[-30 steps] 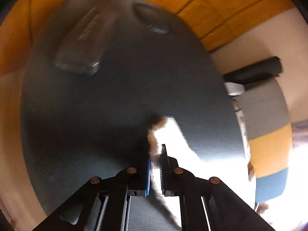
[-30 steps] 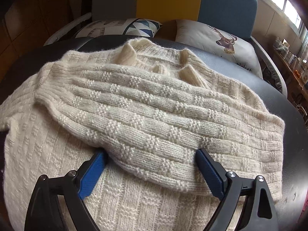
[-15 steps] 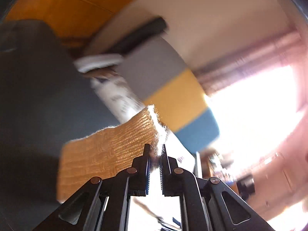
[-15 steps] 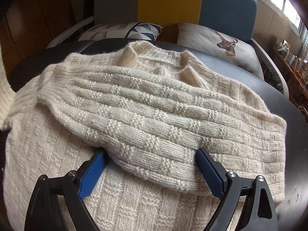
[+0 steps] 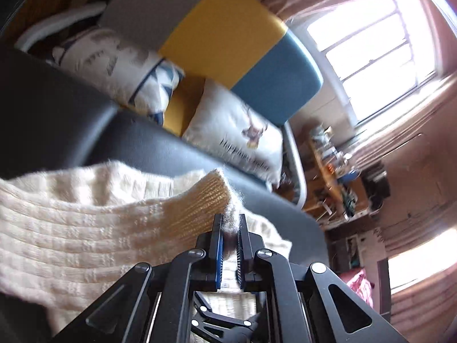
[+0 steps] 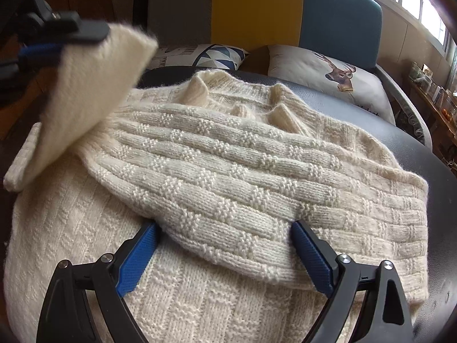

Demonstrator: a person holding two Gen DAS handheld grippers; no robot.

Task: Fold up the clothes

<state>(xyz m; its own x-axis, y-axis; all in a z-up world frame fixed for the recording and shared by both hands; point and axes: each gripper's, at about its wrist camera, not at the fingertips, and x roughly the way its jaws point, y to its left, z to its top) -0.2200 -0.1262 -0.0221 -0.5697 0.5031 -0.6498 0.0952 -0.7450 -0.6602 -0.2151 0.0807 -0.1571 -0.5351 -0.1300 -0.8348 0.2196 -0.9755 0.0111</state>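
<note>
A cream knitted sweater (image 6: pixel 228 171) lies flat on a dark round table (image 6: pixel 422 154), its collar at the far side and one sleeve folded across the chest. My right gripper (image 6: pixel 225 245) hovers open just above that folded sleeve, blue pads apart on either side of it. In the left wrist view my left gripper (image 5: pixel 230 223) is shut on the cuff of the other sleeve (image 5: pixel 205 197), held above the table. From the right wrist camera that lifted sleeve (image 6: pixel 85 100) hangs at the upper left from the left gripper (image 6: pixel 65 40).
Behind the table stands a sofa (image 6: pixel 257 5) with grey, yellow and blue back panels and two printed cushions (image 6: pixel 328 77). A cluttered shelf (image 5: pixel 337 171) and bright windows (image 5: pixel 380 57) are to the right. The dark table edge (image 5: pixel 71 120) shows beyond the sweater.
My left gripper has swung the sleeve cuff up and across toward the sweater's body, and it now appears at the upper left of the right wrist view. The right gripper stayed still and open.
</note>
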